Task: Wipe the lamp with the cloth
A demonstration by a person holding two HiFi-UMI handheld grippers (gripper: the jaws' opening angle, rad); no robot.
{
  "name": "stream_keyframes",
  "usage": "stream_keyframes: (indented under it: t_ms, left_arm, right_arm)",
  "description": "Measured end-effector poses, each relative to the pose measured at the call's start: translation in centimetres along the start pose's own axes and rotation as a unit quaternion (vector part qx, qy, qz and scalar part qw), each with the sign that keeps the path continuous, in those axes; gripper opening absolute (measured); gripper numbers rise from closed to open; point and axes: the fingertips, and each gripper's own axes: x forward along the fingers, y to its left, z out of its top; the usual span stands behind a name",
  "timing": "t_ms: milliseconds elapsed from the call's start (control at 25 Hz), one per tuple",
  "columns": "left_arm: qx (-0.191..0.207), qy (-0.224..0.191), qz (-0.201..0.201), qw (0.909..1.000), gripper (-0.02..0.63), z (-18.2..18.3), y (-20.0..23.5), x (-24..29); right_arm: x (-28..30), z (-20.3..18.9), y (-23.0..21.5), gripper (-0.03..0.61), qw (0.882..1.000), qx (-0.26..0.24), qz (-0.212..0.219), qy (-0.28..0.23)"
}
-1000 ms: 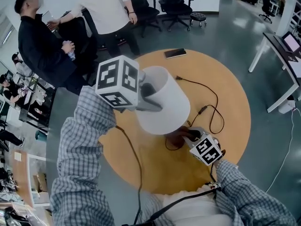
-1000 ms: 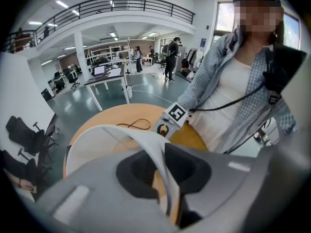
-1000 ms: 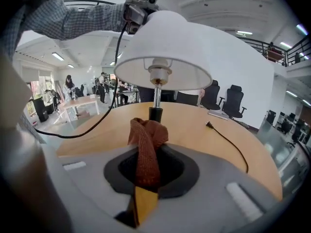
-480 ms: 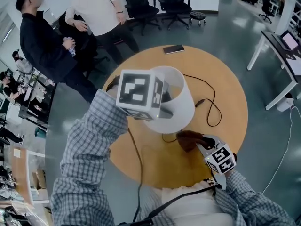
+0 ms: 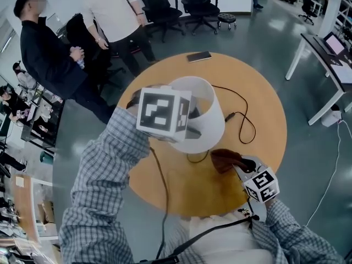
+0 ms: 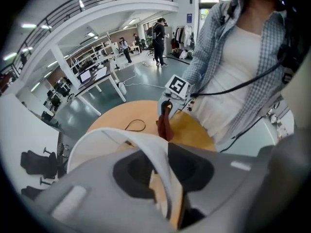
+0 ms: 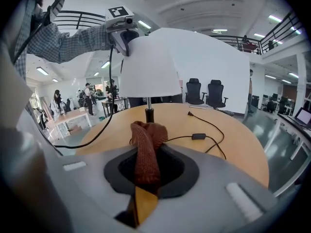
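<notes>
Round wooden table (image 5: 258, 98) under us: our right gripper (image 7: 148, 171) clamps the brown cloth (image 7: 146, 142), held near the stem of the lamp (image 7: 146, 76), clear of its shade (image 6: 121, 137). Our left gripper (image 6: 163, 174) straddles the shade's rim, jaws just easing apart.

Legible text, labels, brands, numbers: none found in any view.

- Marker cube of the left gripper (image 5: 190, 130), cube at (image 5: 163, 114): black-and-white square patterns only, no letters or digits. Same cube from the right gripper view (image 7: 119, 11): pattern only.
- Marker cube of the right gripper (image 5: 236, 161), cube at (image 5: 263, 185): pattern only. Also in the left gripper view (image 6: 178, 87): pattern only.
- Blue sign (image 6: 188, 17) on the far wall: print too small to read.
- Laptop screen (image 5: 334, 43) on a side desk: lit, content illegible.
- Phone (image 5: 198, 56) on the round desk (image 5: 258, 92): dark face, no print made out.
</notes>
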Motion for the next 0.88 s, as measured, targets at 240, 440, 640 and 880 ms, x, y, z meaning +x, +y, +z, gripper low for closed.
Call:
stream_keyframes:
  t_ms: [240, 440, 640, 880]
  left_arm:
    - [-0.001, -0.049, 0.047, 0.9977, 0.182, 0.5, 0.9, -0.7]
    - [-0.026, -0.136, 0.085, 0.9867, 0.264, 1.7, 1.5, -2.5]
    - [-0.016, -0.140, 0.112, 0.9837, 0.267, 1.6, 1.6, -2.6]
    - [-0.010, -0.137, 0.123, 0.9829, 0.267, 1.7, 1.6, -2.5]
  right_arm:
    - [-0.8, -0.1, 0.2, 0.040, 1.000, 0.011, 0.000, 0.001]
    - [-1.2, 0.6, 1.2, 0.040, 1.000, 0.002, 0.010, 0.007]
    - [-2.7, 2.1, 4.9, 0.040, 0.996, -0.012, 0.082, 0.038]
    - [-0.5, -1.0, 9.3, 0.040, 0.977, 0.046, 0.163, 0.130]
